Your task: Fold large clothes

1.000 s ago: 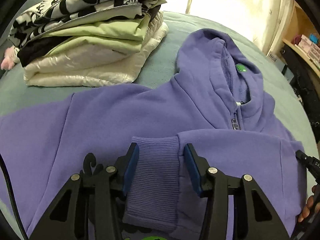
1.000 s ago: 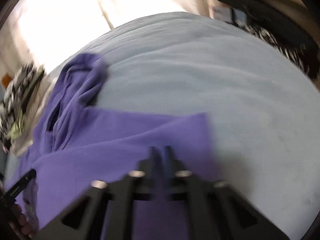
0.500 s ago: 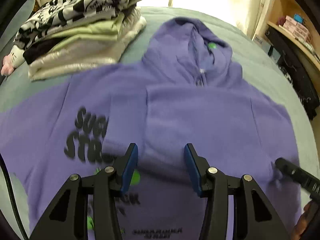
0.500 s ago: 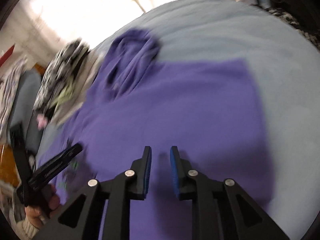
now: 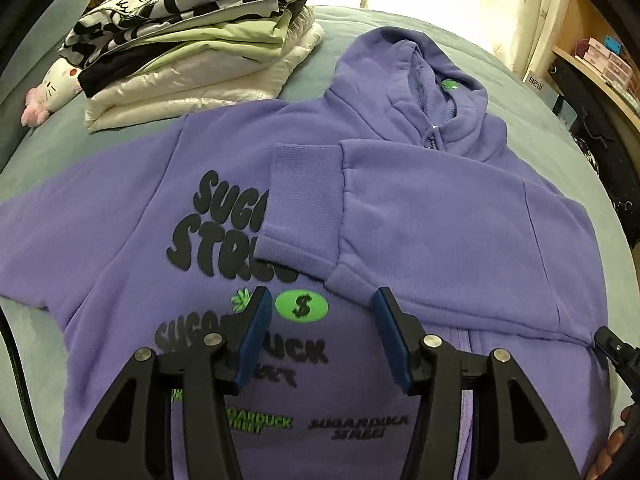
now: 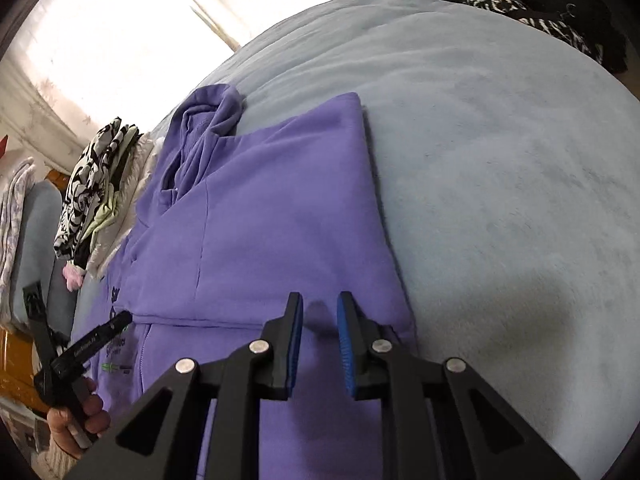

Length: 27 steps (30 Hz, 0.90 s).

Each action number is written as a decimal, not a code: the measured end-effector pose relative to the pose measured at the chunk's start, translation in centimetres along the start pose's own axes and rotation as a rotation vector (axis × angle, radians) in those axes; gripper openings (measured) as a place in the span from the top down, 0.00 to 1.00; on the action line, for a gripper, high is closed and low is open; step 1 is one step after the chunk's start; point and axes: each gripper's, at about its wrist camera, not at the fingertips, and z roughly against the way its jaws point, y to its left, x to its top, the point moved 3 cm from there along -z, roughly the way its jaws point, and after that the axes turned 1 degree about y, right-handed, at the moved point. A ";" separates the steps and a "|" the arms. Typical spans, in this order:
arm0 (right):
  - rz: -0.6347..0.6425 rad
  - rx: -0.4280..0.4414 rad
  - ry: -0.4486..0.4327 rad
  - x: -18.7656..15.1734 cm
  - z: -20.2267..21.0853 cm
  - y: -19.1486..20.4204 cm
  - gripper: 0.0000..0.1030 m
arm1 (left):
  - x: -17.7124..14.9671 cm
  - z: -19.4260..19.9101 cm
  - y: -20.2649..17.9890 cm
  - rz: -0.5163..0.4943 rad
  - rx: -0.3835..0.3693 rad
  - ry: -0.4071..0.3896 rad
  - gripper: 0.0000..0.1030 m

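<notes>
Far left of the purple hoodie (image 5: pixel 400 216) sits a white plush toy (image 5: pixel 52 88) on the pale blue bed (image 6: pixel 500 160), and right beside it a stack of folded clothes (image 5: pixel 192 36), black-and-white print on top, just off the hoodie's shoulder. The hoodie itself lies flat on the bed, front up, hood (image 5: pixel 416 84) pointing away towards the curtain (image 5: pixel 472 4). One sleeve (image 5: pixel 420 220) is folded across the chest, its ribbed cuff (image 5: pixel 300 208) covering part of the black lettering (the end of both words is hidden). Below the cuff, the left gripper (image 5: pixel 320 328) hovers over the green dollar badge (image 5: pixel 302 306), jaws opening, nothing between them. Over at the hoodie's right edge, the right gripper (image 6: pixel 318 340) hangs above the fabric, jaws a narrow gap apart and closing, no cloth caught between the blue pads (image 6: pixel 344 344).
</notes>
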 end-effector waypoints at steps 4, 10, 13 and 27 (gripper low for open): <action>0.048 -0.076 -0.002 -0.6 -0.2 1.5 0.82 | -0.1 1.2 -0.2 -0.004 -0.010 -0.009 0.50; 0.026 -0.084 0.013 -1.0 0.1 1.4 0.81 | -0.6 4.2 -1.1 -0.052 -0.004 -0.060 0.49; 0.021 -0.112 0.039 -1.7 0.2 1.7 0.80 | -1.0 5.4 -1.3 -0.062 -0.001 -0.069 0.49; 0.062 -0.085 0.075 -7.8 4.9 5.0 0.71 | -5.6 13.9 1.0 -0.019 0.005 -0.122 0.43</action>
